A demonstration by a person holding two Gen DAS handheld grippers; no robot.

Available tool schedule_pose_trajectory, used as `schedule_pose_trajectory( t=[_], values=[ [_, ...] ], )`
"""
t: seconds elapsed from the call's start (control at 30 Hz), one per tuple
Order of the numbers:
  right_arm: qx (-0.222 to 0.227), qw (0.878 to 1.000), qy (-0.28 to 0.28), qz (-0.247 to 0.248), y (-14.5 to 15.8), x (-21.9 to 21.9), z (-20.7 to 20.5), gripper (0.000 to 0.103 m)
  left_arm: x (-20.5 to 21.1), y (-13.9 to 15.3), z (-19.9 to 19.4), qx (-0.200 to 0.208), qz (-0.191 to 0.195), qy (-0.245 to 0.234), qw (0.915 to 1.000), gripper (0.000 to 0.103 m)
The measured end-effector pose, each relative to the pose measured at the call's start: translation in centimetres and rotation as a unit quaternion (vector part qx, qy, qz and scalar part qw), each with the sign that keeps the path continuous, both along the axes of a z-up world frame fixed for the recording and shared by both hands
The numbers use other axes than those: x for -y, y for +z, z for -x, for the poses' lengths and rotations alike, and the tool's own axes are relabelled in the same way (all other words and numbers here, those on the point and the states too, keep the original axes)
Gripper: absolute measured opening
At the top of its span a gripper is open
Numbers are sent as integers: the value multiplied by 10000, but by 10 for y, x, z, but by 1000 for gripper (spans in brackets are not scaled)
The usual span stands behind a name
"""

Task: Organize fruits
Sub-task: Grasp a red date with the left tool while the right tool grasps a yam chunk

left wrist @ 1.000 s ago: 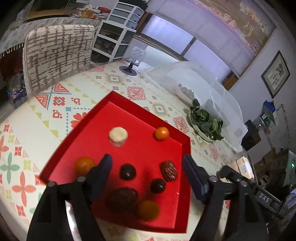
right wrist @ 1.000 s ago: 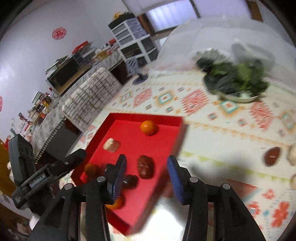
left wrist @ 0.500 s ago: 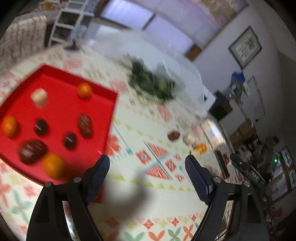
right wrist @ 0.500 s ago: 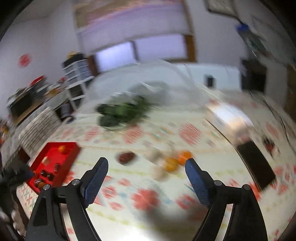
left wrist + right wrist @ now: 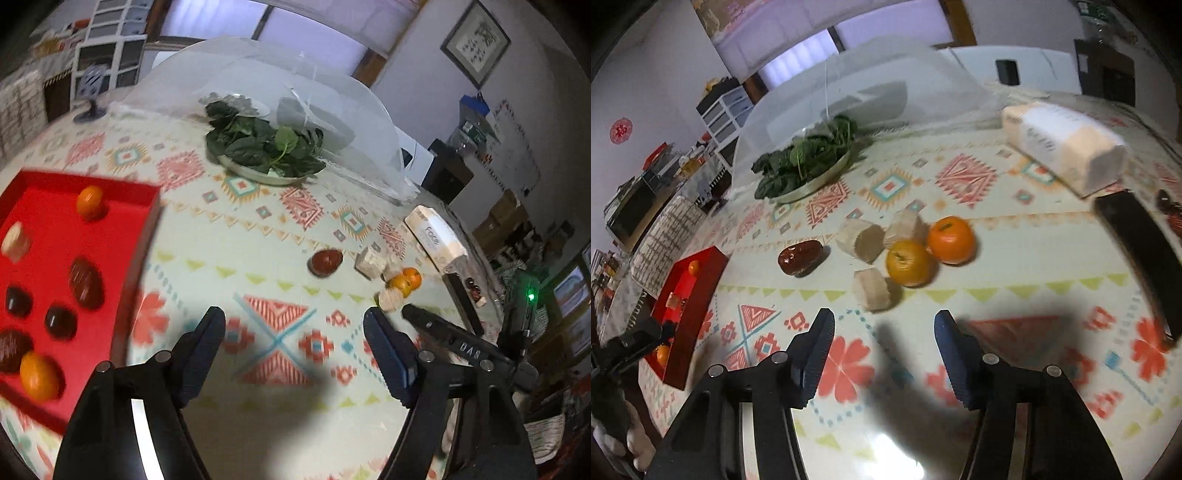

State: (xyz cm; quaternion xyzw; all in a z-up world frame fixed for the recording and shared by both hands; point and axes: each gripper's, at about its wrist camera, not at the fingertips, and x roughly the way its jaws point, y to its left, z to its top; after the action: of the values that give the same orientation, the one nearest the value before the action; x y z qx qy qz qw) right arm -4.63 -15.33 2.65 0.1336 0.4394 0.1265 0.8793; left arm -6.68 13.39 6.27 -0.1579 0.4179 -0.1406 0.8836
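A red tray [image 5: 147, 192] at the left holds two oranges [image 5: 89, 201], several dark fruits and a pale chunk. My left gripper [image 5: 293, 321] hangs over bare tablecloth to the right of the tray, its jaws closing with nothing between them. Loose on the cloth lie a red date [image 5: 799, 256], two oranges [image 5: 909, 262] and three pale cut chunks [image 5: 860, 240]. My right gripper [image 5: 883, 319] hovers just in front of the nearest chunk [image 5: 871, 293], jaws closing on nothing. The date [image 5: 325, 261] and oranges [image 5: 404, 282] lie ahead and to the right of the left gripper.
A plate of spinach leaves [image 5: 805, 162] sits behind the fruit under the edge of a clear dome cover [image 5: 258, 85]. A wrapped tissue pack [image 5: 1060, 147] and a flat black object [image 5: 1137, 243] lie at the right. A patterned chair [image 5: 665, 236] stands beyond the tray.
Both grippers swung right from over the red tray to the patterned cloth near the loose fruit. The right jaws spread wide, then narrowed again.
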Motion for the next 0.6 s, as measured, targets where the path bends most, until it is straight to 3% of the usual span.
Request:
schedule_pose_trajectory(
  t=[0.3,0.37,0.43,0.6],
  values=[
    [-18,10000,29,-59,-12,-14,-20,60,68,-27,-72,74,-1019,-578,9931,77],
    [26,10000,57,4,-13,-16,-20,51,80,-34,-80,142,-1218,-722,9898,77],
    [37,10000,79,-9,-15,-15,-20,33,89,-39,-88,173,-1375,-826,9869,77],
    [9,9998,71,-200,-18,-11,-20,21,105,-48,-101,259,-1616,-1061,9808,77]
  ],
)
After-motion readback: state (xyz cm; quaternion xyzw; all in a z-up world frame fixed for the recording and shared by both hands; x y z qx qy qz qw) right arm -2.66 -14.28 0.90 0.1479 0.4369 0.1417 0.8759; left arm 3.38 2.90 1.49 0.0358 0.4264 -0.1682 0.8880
